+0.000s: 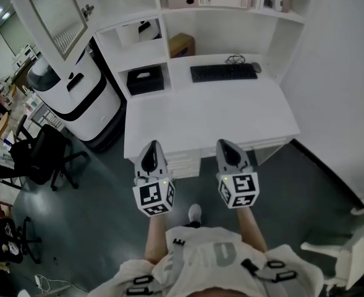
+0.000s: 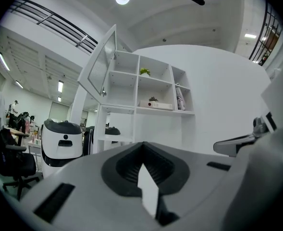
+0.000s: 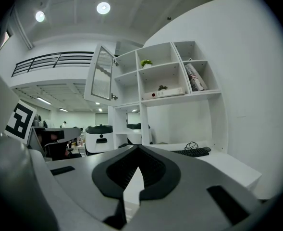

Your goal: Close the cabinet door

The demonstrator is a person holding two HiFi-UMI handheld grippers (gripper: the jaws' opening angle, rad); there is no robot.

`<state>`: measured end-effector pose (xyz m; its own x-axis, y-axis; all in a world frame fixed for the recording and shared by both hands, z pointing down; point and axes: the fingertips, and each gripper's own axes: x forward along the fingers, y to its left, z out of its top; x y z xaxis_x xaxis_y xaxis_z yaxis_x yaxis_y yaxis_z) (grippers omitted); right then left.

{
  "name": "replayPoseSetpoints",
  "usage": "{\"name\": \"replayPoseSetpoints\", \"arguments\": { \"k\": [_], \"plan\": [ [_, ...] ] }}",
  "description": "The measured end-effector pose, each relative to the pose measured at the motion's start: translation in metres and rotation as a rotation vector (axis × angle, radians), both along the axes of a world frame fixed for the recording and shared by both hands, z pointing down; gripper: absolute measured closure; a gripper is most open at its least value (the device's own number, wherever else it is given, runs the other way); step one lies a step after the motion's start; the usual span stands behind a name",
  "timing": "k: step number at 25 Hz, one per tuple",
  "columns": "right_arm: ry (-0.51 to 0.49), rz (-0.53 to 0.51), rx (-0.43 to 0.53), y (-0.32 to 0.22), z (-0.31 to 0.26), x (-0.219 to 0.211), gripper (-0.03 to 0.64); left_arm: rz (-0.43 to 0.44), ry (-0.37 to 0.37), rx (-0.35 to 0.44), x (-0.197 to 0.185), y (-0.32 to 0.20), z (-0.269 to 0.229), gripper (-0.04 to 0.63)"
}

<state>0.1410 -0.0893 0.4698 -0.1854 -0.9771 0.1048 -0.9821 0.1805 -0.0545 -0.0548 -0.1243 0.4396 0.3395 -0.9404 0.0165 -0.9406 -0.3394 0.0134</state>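
White desk, cabinet door open above-left, both hand-held grippers closed, empty.

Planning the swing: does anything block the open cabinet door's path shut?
Nothing visible does. The cabinet door stands open at the upper left of the shelf unit; nothing juts from the compartments behind it. The white machine stands below, on the floor.

A black keyboard lies at the back of the white desk, with a mouse just beside its right end and a black tissue box to its left. 1 black office chair and a white-and-black machine stand left of the desk.
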Motion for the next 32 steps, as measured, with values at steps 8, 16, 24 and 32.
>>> {"name": "replayPoseSetpoints", "arguments": {
  "k": [8, 16, 24, 32],
  "plan": [
    [-0.032, 0.052, -0.028, -0.041, 0.005, -0.006, 0.612, 0.059, -0.037, -0.009, -0.003, -0.046, 0.002, 0.591],
    [-0.050, 0.046, -0.065, -0.064, 0.013, -0.014, 0.612, 0.065, -0.019, -0.022, -0.005, -0.067, 0.006, 0.591],
    [-0.057, 0.000, -0.038, -0.101, 0.009, -0.011, 0.612, 0.002, -0.016, -0.005, -0.009, -0.089, -0.001, 0.591],
    [-0.073, -0.114, -0.051, -0.134, 0.008, -0.011, 0.572, -0.055, -0.012, -0.008, -0.008, -0.115, -0.001, 0.591]
  ]
}}
